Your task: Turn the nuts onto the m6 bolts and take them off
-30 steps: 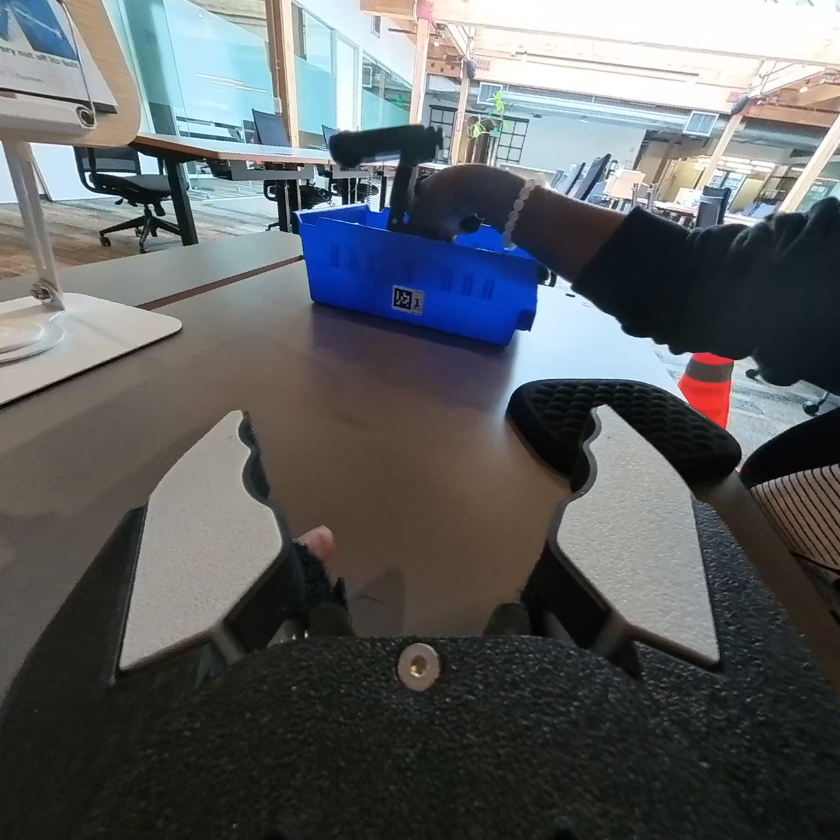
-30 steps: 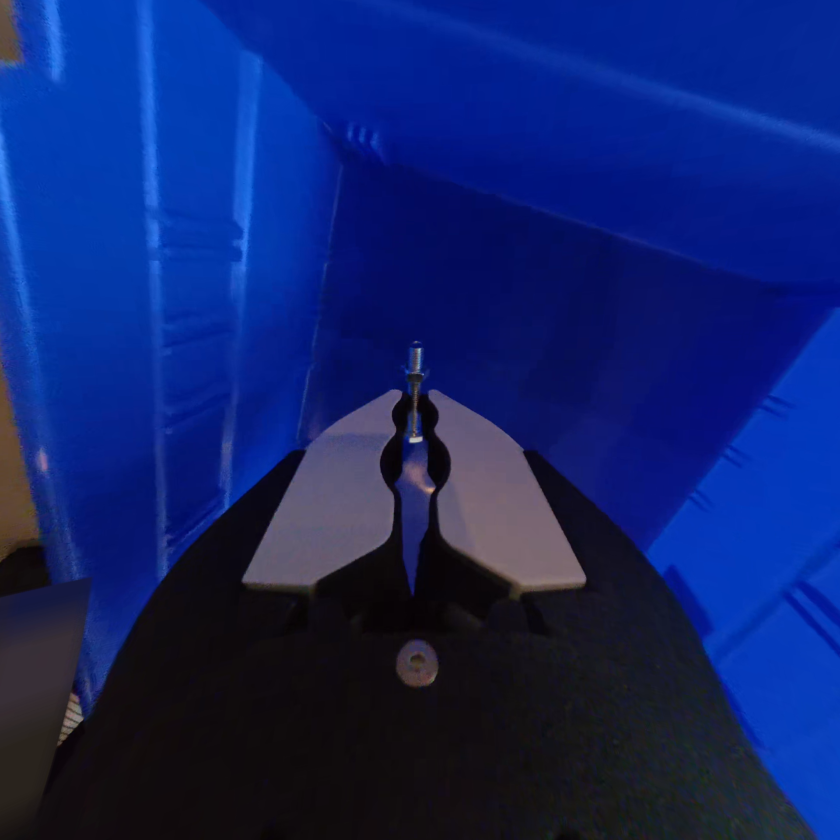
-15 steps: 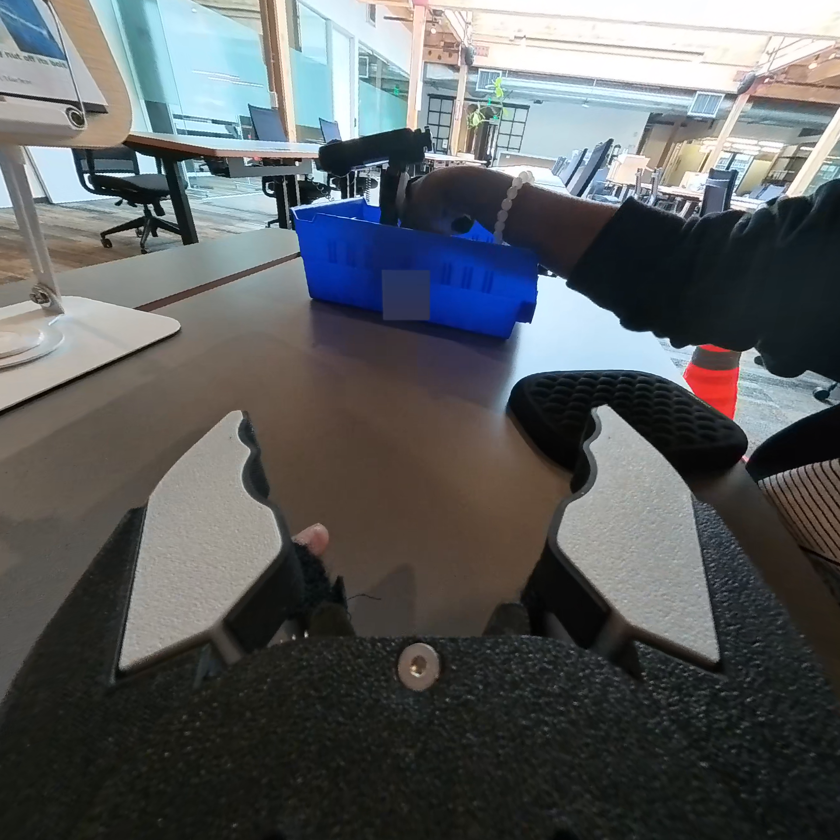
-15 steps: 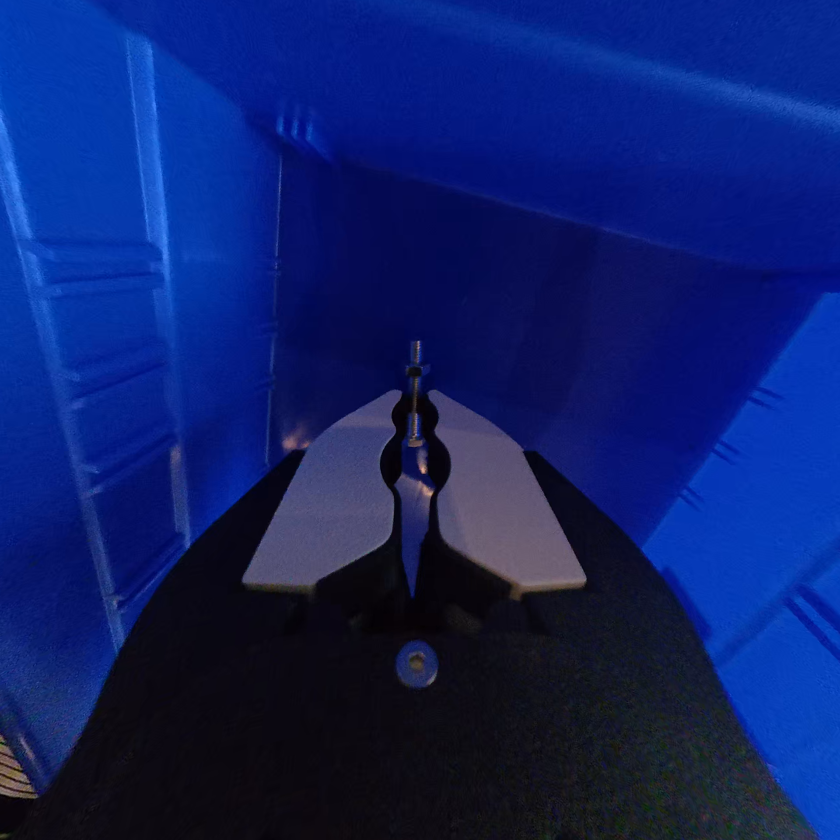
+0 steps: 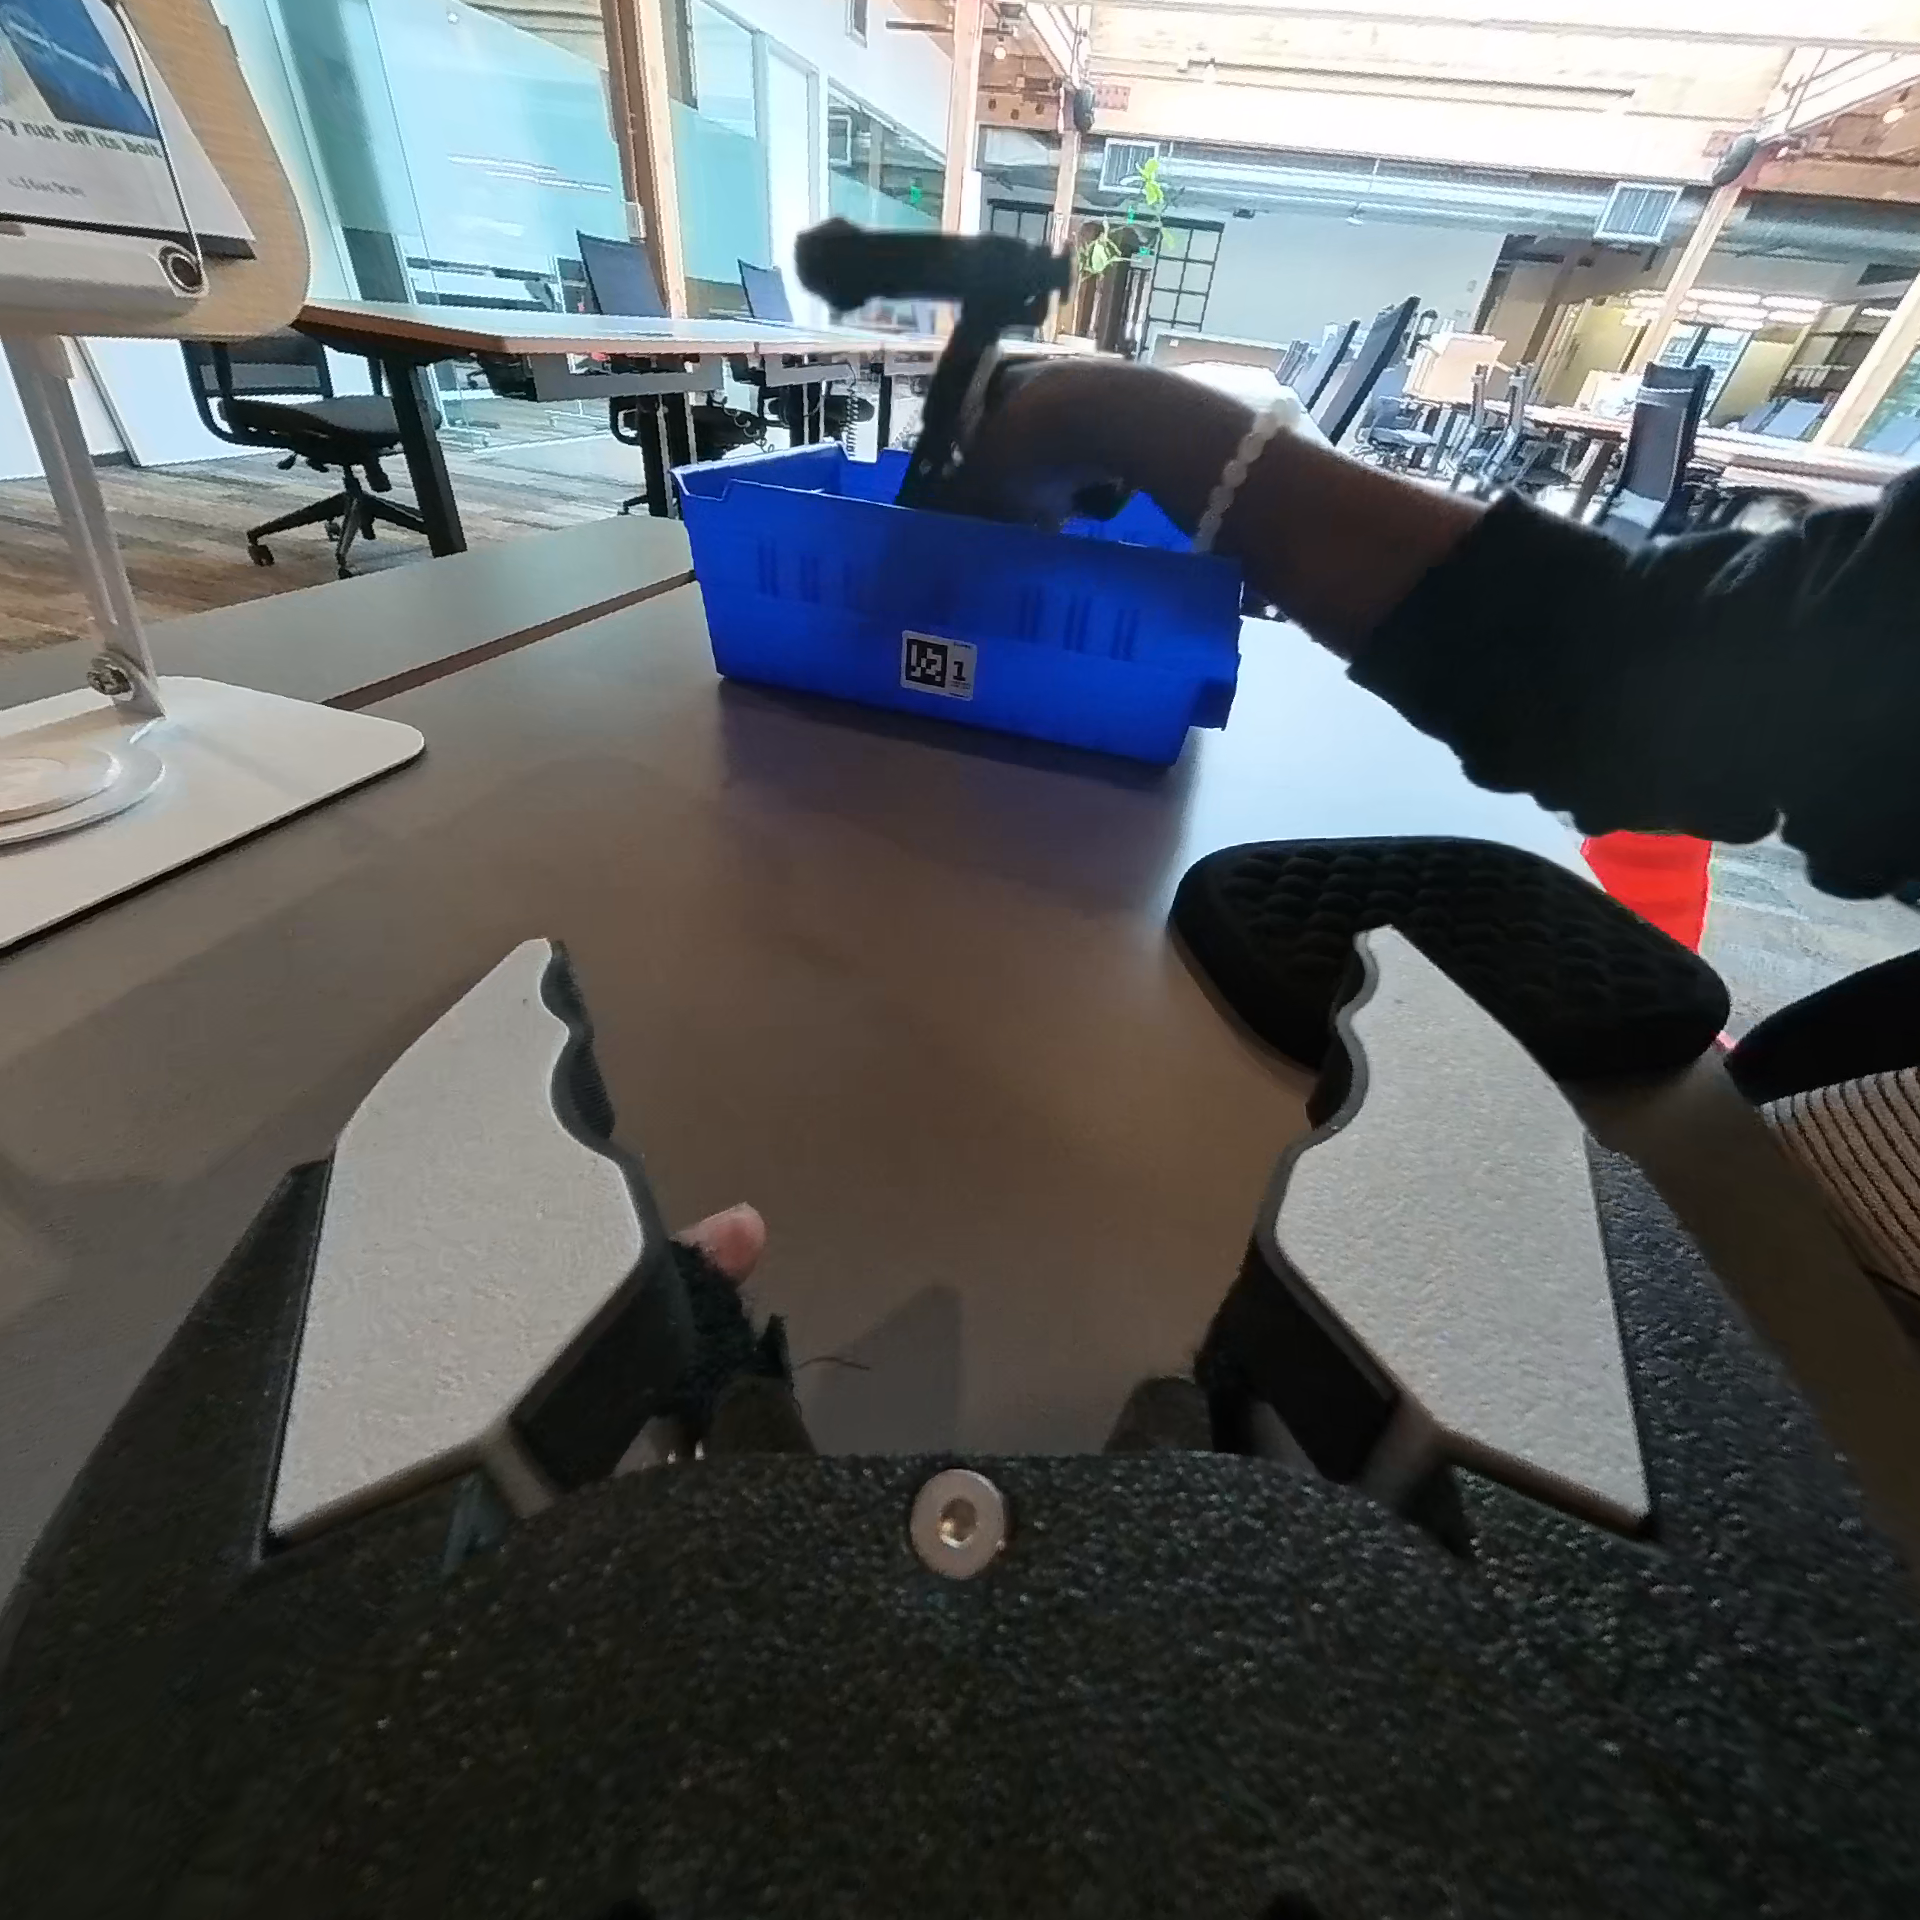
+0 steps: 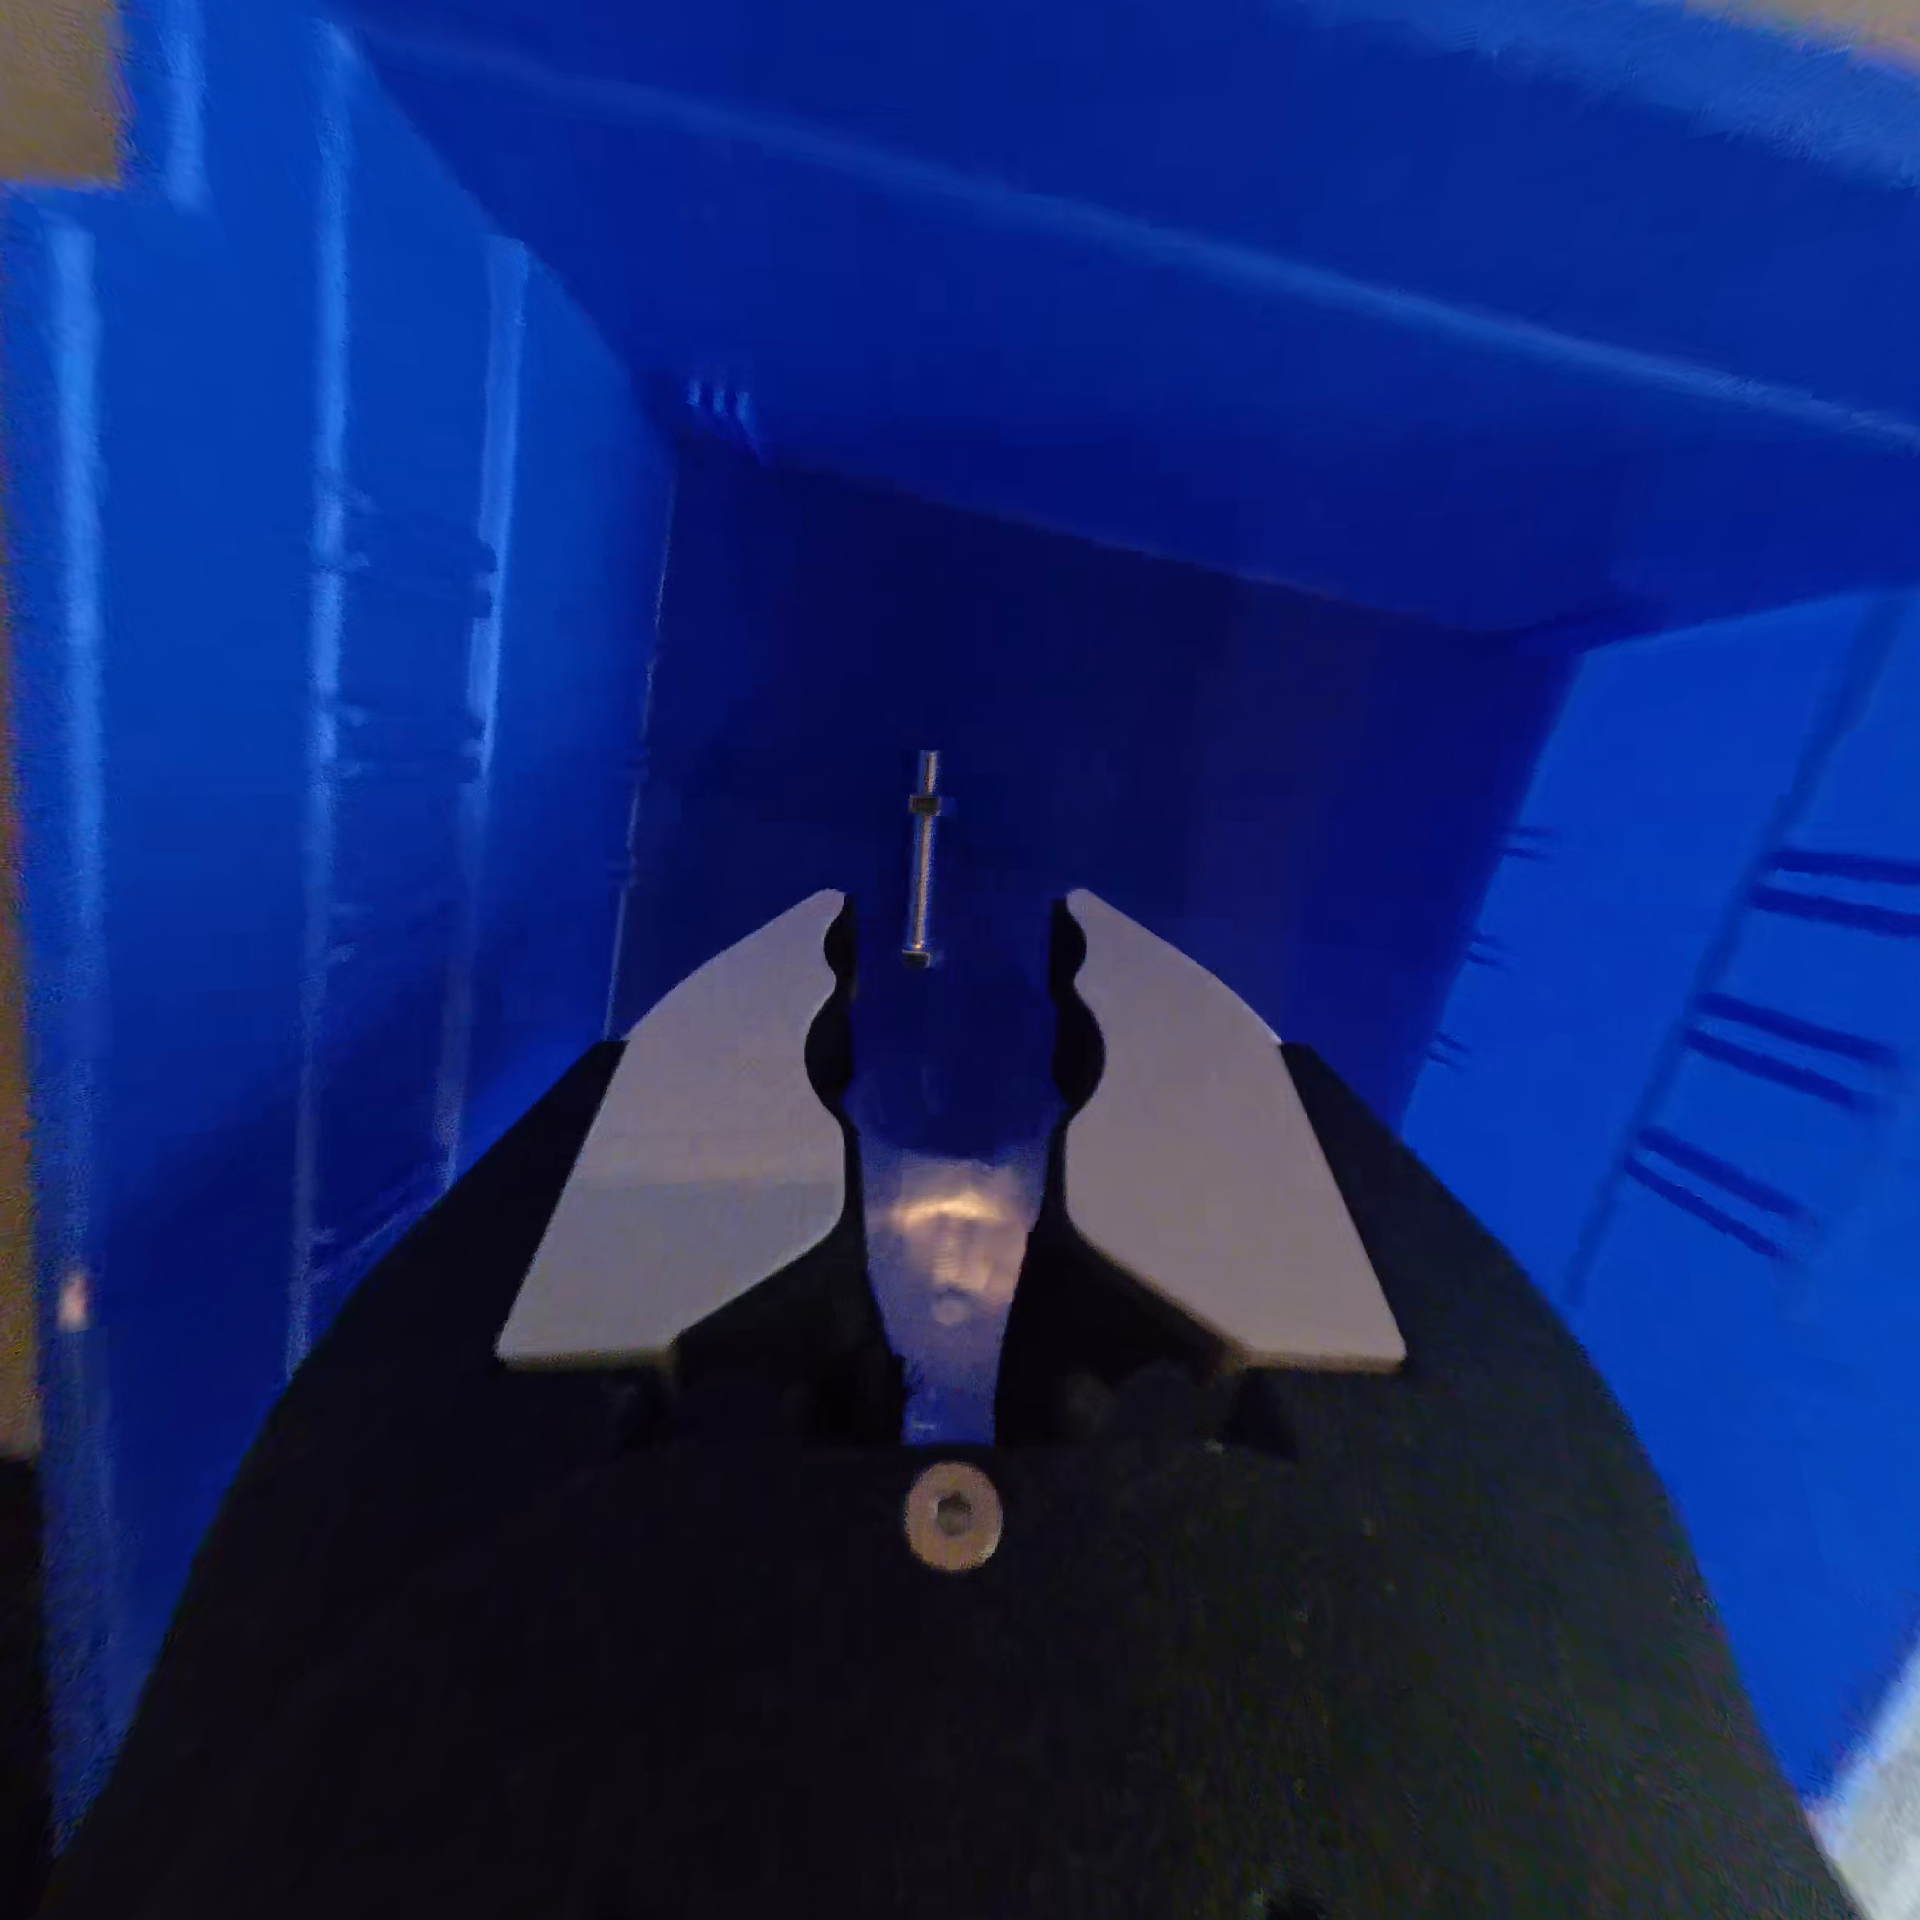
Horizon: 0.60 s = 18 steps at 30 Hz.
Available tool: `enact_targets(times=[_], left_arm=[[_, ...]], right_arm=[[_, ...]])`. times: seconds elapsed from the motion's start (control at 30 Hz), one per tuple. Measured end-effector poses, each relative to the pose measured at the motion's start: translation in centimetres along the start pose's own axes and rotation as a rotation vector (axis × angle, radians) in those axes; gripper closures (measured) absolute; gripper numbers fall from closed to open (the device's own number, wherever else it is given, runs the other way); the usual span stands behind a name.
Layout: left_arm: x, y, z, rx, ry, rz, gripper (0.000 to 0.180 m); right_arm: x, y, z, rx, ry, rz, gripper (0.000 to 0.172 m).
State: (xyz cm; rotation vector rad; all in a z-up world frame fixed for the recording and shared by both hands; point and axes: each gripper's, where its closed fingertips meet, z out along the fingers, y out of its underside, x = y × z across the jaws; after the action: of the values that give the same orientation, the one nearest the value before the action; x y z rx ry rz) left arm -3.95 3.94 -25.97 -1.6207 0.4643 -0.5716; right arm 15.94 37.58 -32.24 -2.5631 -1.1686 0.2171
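**Bolt released into the blue bin**

Your right gripper [image 6: 951, 914] has just let go: half a second ago its fingers [image 6: 727, 1039] were clamped on the bolt [image 6: 920, 873], and now they stand apart with clear space on either side of it. The bolt, with its nut [image 6: 922, 805] threaded partway along the shank, lies on the floor of the blue bin [image 6: 1351, 520], just ahead of and between the fingertips, touching neither. That likely closes out this bolt, so you can lift clear. Your left gripper [image 5: 956, 997] has not changed: it hovers over the dark bench [image 5: 831, 883] with fingers spread wide and nothing between them, well short of the bin.
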Motion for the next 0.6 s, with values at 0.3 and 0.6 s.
enact_targets(times=[0.3, 0.6], left_arm=[[-0.7, -0.1, -0.2, 0.004, -0.028, -0.022, 0.049], [-1.4, -1.6, -1.3, 0.035, -0.091, 0.030, 0.053]], right_arm=[[-4.4, -3.8, -10.4, 0.577, 0.170, -0.173, 0.095], [-18.6, -0.9, -14.1, 0.959, -0.072, -0.348, 0.056]])
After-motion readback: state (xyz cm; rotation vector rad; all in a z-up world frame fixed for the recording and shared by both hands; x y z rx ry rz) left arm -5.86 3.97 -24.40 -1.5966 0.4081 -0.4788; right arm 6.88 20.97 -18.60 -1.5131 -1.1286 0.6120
